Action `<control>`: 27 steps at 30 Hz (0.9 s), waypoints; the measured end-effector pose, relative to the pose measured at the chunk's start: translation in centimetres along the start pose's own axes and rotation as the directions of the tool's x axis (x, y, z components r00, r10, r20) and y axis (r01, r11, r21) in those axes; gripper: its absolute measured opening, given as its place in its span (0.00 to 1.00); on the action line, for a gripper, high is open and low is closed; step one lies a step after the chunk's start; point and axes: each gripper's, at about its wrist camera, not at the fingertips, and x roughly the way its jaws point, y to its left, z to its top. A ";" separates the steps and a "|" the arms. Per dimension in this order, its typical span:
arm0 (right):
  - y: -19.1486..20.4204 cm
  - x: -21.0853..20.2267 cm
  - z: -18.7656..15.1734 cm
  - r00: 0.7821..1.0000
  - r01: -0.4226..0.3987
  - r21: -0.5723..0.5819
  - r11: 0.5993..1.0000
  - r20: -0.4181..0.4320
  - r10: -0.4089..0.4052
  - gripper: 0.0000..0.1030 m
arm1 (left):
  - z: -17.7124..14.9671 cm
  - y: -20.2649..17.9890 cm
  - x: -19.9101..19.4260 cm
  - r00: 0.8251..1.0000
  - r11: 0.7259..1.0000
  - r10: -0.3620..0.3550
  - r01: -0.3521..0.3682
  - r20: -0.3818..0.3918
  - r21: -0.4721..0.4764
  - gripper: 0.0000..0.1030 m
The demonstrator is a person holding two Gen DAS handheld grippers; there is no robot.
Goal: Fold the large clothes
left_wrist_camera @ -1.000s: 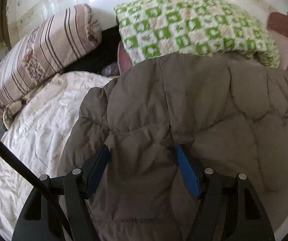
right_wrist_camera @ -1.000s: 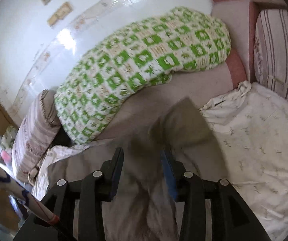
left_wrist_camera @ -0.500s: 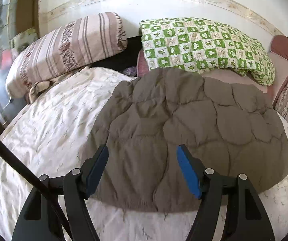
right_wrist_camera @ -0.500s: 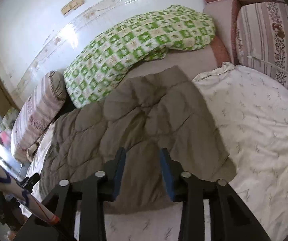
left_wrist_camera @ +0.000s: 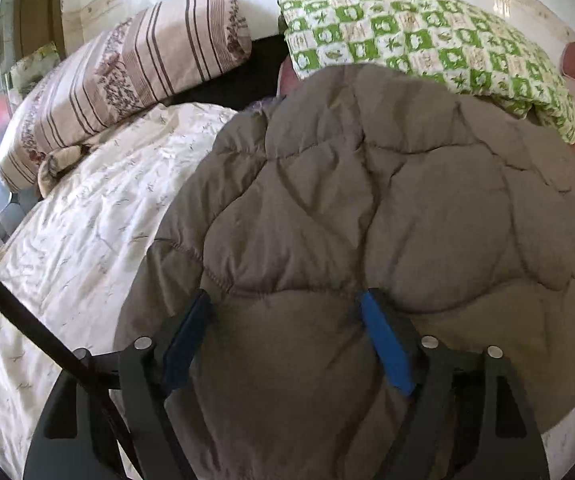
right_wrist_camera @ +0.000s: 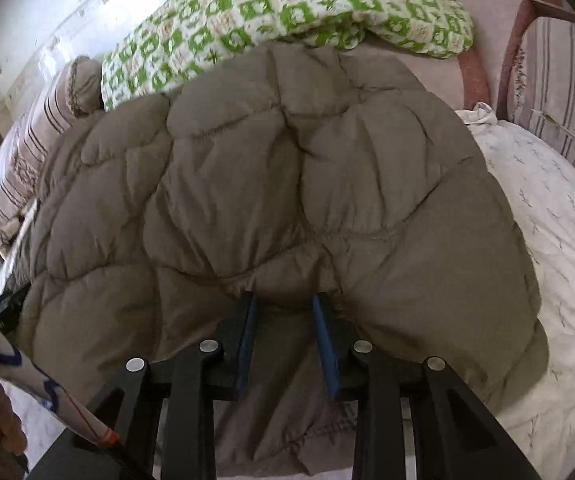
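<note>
A brown quilted padded garment [left_wrist_camera: 387,208] lies spread on the white bed sheet [left_wrist_camera: 79,232]; it also fills the right wrist view [right_wrist_camera: 271,184]. My left gripper [left_wrist_camera: 287,308] is open wide, its blue-padded fingers [left_wrist_camera: 383,344] straddling the garment's near hem on the left side. My right gripper [right_wrist_camera: 285,304] has its fingers [right_wrist_camera: 327,344] partly closed, a narrow gap apart, with a bulge of the near edge between them; I cannot tell whether the pads pinch the fabric.
A green-and-white checked blanket [left_wrist_camera: 427,40] lies behind the garment against the wall. A striped pillow [left_wrist_camera: 127,80] lies at the back left, another striped cushion [right_wrist_camera: 559,92] at the right. The white sheet [right_wrist_camera: 559,240] is bare to the right.
Both grippers have come back down and in to the garment's near edge after having drawn away. The garment's hem now sits between the fingers of each.
</note>
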 end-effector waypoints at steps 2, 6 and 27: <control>-0.2 0.5 -0.2 1.000 0.000 0.004 1.000 -0.007 0.000 0.31 | 0.2 -0.2 0.7 1.000 1.000 0.005 -0.005 -0.006 0.003 0.78; -0.3 0.7 -0.2 1.000 0.001 0.003 1.000 -0.008 -0.001 0.30 | 0.4 -0.7 1.0 1.000 0.999 0.028 -0.028 -0.005 0.019 0.78; 6.0 -0.1 -1.5 0.987 -0.156 -0.118 0.981 0.005 0.158 0.31 | -1.3 -6.3 -1.6 0.996 0.989 -0.087 0.084 0.019 0.120 0.77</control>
